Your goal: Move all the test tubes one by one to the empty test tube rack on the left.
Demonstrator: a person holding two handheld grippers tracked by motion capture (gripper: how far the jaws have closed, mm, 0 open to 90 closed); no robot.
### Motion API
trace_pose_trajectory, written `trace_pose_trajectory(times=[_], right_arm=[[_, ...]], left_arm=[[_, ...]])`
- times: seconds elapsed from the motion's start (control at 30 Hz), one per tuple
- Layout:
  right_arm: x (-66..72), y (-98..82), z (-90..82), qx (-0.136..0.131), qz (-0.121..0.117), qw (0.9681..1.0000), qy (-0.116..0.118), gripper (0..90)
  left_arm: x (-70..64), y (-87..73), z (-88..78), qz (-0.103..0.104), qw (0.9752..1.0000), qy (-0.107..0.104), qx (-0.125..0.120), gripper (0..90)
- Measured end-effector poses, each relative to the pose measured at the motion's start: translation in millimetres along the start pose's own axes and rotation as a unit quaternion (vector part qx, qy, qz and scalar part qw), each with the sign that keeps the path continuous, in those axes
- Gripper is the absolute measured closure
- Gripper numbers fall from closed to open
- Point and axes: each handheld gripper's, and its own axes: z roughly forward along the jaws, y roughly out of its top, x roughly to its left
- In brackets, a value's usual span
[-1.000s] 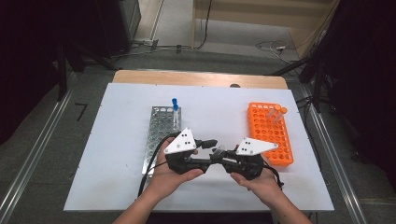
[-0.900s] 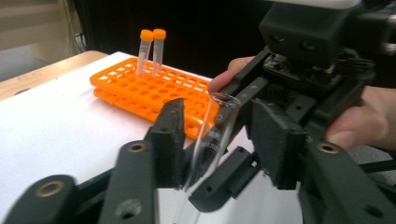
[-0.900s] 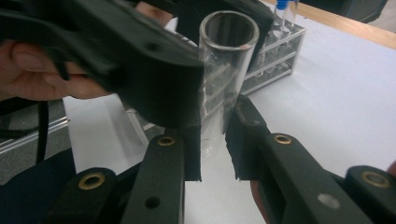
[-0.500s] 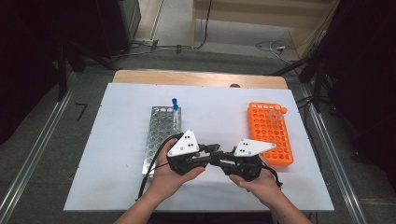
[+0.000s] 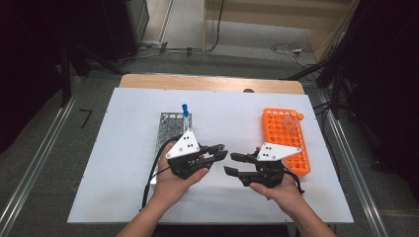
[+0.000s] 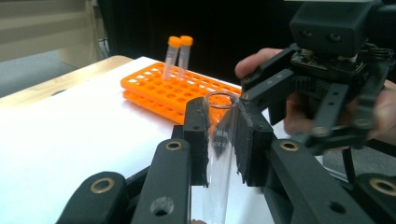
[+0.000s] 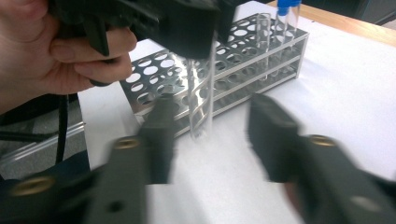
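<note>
A clear, uncapped test tube (image 6: pixel 219 154) stands upright between the pads of my left gripper (image 6: pixel 223 135), which is shut on it just below the rim. In the high view my left gripper (image 5: pixel 222 151) and right gripper (image 5: pixel 230 163) face each other tip to tip at the table's middle front. My right gripper (image 7: pixel 215 140) has just been opening; its blurred jaws stand apart on either side of the hanging tube (image 7: pixel 201 93), with no pad touching it.
A steel rack (image 5: pixel 170 128) with a blue-capped tube (image 5: pixel 185 111) stands behind my left hand. An orange rack (image 5: pixel 284 131) holding two orange-capped tubes (image 5: pixel 295 118) stands at the right. The white table (image 5: pixel 123 148) has free room at the left and front.
The right gripper's jaws have spread apart and let go of the tube. The left gripper stays shut on it. Both hands have kept their places.
</note>
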Motion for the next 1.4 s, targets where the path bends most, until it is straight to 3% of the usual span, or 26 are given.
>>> trace_pose_trajectory(times=[0.07, 0.17, 0.3, 0.43, 0.7, 1.0, 1.17, 1.4], right_arm=[[-2.8, -1.2, -2.8, 0.004, -0.001, 1.0000, -0.009, 27.8], [-8.1, -4.7, -8.8, 0.003, 0.004, 0.9998, -0.017, 16.1], [-17.4, -11.7, -17.9, 0.002, 0.013, 0.9997, -0.022, 6.5], [-25.2, -19.9, -28.9, 0.000, 0.020, 0.9986, -0.049, 1.4], [-40.0, -36.3, -52.9, -0.006, 0.044, 0.9958, -0.079, 0.8], [-53.0, -55.6, -74.8, -0.004, 0.064, 0.9923, -0.106, 0.8], [-60.3, -57.3, -80.3, -0.011, 0.076, 0.9901, -0.118, 0.8], [-62.7, -59.3, -80.9, -0.011, 0.075, 0.9898, -0.121, 0.9]], left_arm=[[3.9, 0.0, -2.8, -0.002, 1.0000, 0.006, -0.003, 77.1], [10.1, -0.2, -6.5, -0.005, 0.9998, 0.016, -0.005, 77.1], [19.4, -0.2, -12.4, -0.013, 0.9994, 0.030, -0.009, 77.1], [28.6, 0.2, -18.5, -0.016, 0.9989, 0.042, -0.012, 77.1], [48.3, 1.8, -27.0, -0.030, 0.9969, 0.069, -0.022, 77.1], [71.6, 2.7, -35.0, -0.045, 0.9928, 0.107, -0.026, 77.1], [81.5, 1.7, -37.6, -0.050, 0.9896, 0.132, -0.028, 77.1], [91.3, -2.8, -36.1, -0.057, 0.9837, 0.167, -0.033, 77.1]])
